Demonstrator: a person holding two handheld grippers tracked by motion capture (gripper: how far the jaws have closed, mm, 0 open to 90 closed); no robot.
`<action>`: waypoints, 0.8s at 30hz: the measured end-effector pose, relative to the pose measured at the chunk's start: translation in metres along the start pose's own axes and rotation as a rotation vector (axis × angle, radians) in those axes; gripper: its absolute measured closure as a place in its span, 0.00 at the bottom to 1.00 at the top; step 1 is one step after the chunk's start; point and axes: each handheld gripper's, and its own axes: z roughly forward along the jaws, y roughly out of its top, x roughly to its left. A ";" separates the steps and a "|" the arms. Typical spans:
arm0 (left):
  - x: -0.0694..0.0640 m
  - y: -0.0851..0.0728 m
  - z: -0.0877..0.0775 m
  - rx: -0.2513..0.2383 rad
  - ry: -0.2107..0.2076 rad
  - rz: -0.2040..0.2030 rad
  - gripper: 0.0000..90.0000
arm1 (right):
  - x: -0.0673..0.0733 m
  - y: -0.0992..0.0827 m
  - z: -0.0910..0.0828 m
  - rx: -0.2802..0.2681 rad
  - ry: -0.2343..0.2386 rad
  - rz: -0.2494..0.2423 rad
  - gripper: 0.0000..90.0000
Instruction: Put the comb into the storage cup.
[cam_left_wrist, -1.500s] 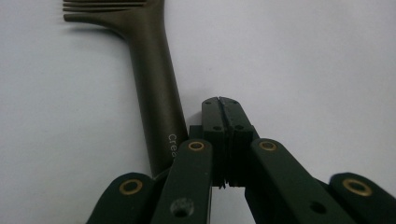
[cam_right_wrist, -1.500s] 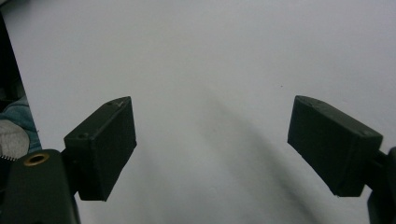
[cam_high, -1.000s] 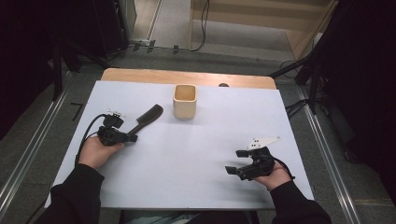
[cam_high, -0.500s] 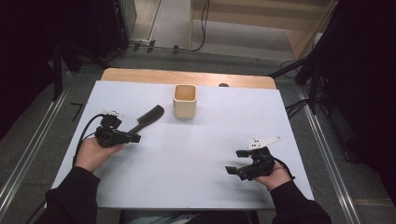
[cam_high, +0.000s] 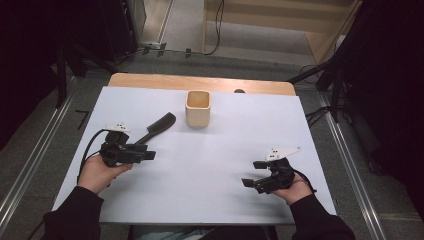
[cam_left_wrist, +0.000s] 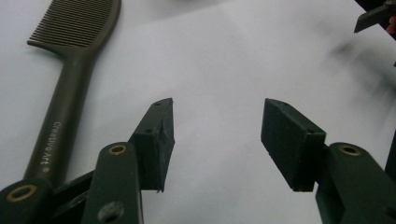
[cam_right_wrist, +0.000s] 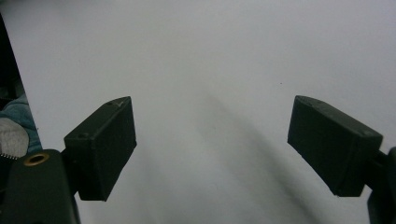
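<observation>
On the white sheet (cam_high: 210, 165) two grippers rest, one in each hand. The left gripper (cam_high: 147, 154) sits at the sheet's left side, held low in the left hand (cam_high: 100, 172), its two jaws pointing toward the middle of the table. In the left gripper view the jaws stand well spread, with bare white sheet between them and nothing pinched. The right gripper (cam_high: 252, 174) sits at the near right, held in the right hand (cam_high: 295, 190), jaws aimed left across the sheet; in the right gripper view its two jaws are also wide apart over bare sheet, holding nothing. One cable (cam_high: 90, 147) loops out from the left gripper.

One dark comb (cam_high: 157, 127) lies flat just beyond the left gripper, handle toward it and toothed head angled away toward the cup. In the left gripper view the comb (cam_left_wrist: 70, 79) runs alongside the left jaw, outside the gap, with pale lettering on its handle; whether jaw and handle touch I cannot tell.

One square tan cup (cam_high: 198, 107) stands upright near the far edge of the sheet, centre, mouth open upward, close to the comb's head but apart from it. The sheet covers one wooden table (cam_high: 200, 82), whose far strip shows bare.
</observation>
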 end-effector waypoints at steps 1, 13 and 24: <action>-0.001 -0.001 0.000 0.002 -0.006 0.001 0.47 | 0.000 0.000 0.000 0.000 -0.001 0.001 0.15; -0.013 -0.006 0.000 -0.020 -0.049 0.035 0.40 | 0.000 -0.004 -0.003 -0.002 -0.014 0.014 0.15; -0.019 -0.013 0.003 -0.025 -0.088 0.079 0.27 | 0.000 -0.009 -0.007 -0.001 -0.027 0.028 0.15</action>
